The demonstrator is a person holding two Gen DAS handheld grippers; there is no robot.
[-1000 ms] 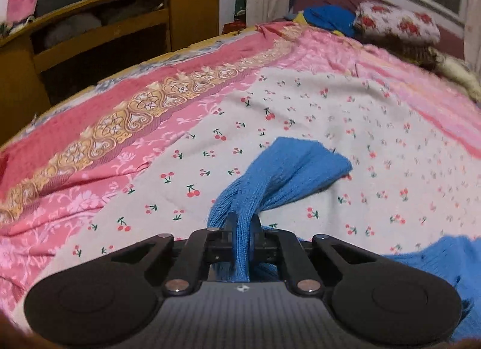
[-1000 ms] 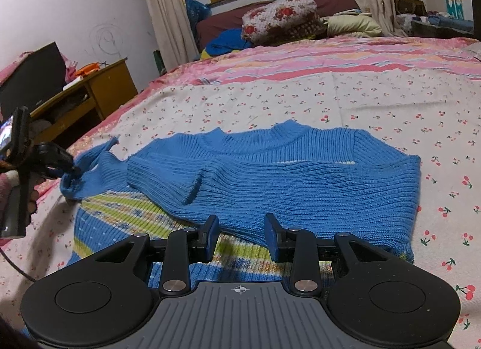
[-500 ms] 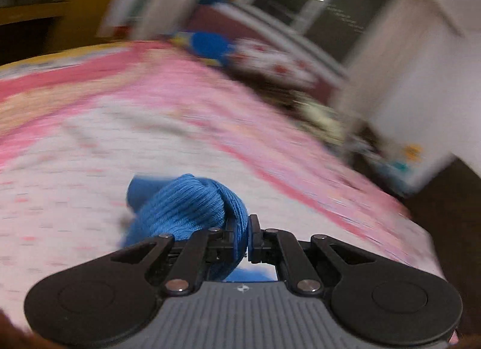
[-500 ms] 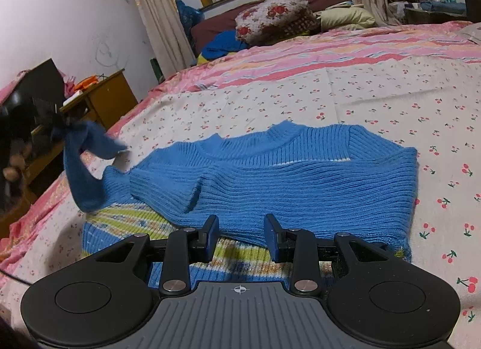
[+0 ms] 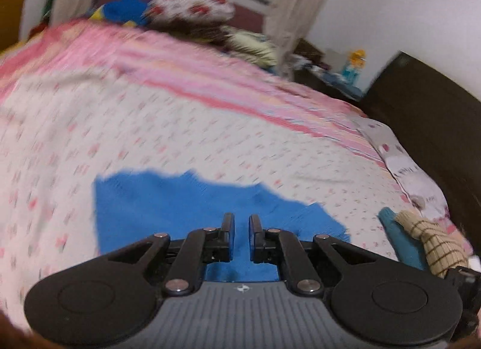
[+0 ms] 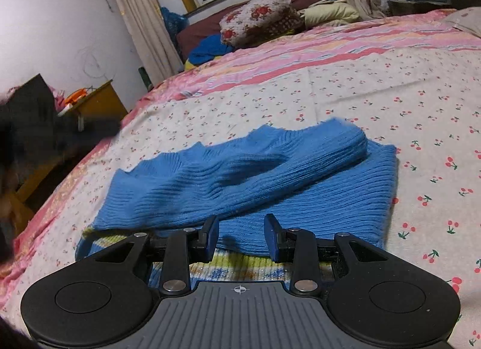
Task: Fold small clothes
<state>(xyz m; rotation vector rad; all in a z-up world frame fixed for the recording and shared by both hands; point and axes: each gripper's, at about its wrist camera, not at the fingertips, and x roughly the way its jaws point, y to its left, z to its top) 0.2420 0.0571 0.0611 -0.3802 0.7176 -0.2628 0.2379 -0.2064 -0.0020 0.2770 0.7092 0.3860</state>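
Both sleeves lay folded across the blue sweater [image 6: 270, 186] on the bed [image 6: 390, 93], bottom fold left; left claw [image 5: 241, 230] released, right claw [image 6: 240, 233] open, empty.

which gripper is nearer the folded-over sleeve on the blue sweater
Right. The right gripper sits just short of the sleeve, over the sweater's hem. The left gripper hangs above the sweater; its distance to the sleeve is unclear.
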